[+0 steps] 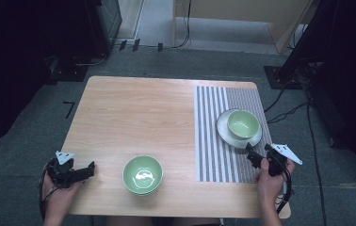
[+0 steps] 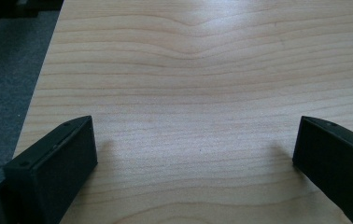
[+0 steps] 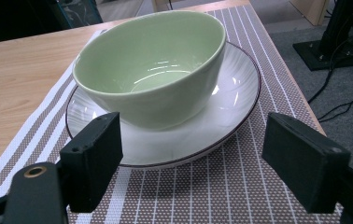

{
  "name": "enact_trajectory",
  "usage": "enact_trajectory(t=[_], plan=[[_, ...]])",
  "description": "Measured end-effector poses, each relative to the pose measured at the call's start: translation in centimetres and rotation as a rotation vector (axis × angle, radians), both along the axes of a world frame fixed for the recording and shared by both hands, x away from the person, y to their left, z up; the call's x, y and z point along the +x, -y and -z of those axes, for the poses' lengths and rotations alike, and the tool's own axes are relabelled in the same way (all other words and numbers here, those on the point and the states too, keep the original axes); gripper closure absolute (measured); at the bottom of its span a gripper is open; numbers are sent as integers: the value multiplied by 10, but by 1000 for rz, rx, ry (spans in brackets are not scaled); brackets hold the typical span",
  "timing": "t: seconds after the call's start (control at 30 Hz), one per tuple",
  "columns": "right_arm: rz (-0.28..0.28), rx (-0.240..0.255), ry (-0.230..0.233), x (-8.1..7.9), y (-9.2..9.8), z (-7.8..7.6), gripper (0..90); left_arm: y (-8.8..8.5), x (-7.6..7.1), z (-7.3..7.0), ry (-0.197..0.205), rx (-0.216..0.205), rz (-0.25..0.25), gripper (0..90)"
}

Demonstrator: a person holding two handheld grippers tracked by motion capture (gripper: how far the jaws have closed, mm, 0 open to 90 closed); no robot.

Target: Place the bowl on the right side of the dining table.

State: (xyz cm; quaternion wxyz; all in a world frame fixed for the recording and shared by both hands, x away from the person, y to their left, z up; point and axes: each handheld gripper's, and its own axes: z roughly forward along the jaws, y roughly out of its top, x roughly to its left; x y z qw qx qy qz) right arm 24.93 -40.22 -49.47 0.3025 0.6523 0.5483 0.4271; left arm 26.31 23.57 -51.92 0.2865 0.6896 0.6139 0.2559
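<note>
— Where's the bowl?
— The green bowl (image 3: 151, 70) sits on the white plate (image 3: 230, 107), on the striped mat (image 1: 214, 141); my right tool (image 3: 193, 149) is just before it, jaws wide, empty.
— Left?
— My left tool (image 2: 195, 149) gapes over bare table (image 2: 188, 70).

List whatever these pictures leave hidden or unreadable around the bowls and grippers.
- Plate centre, right gripper view and high view: covered by the green bowl standing on it.
- Front bowls, high view: it looks like a stack, but the count is too small to tell.
- Left gripper, left gripper view: the open jaws are cut off by the bottom edge.
- Right gripper, right gripper view: its right jaw runs off the bottom right corner.
</note>
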Motion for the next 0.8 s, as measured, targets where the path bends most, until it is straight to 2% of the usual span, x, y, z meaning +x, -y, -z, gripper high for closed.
enact_trajectory(t=[0.8], plan=[[9, -10, -27, -13, 4, 10, 201, 0, 0, 0, 0, 0, 0, 0]])
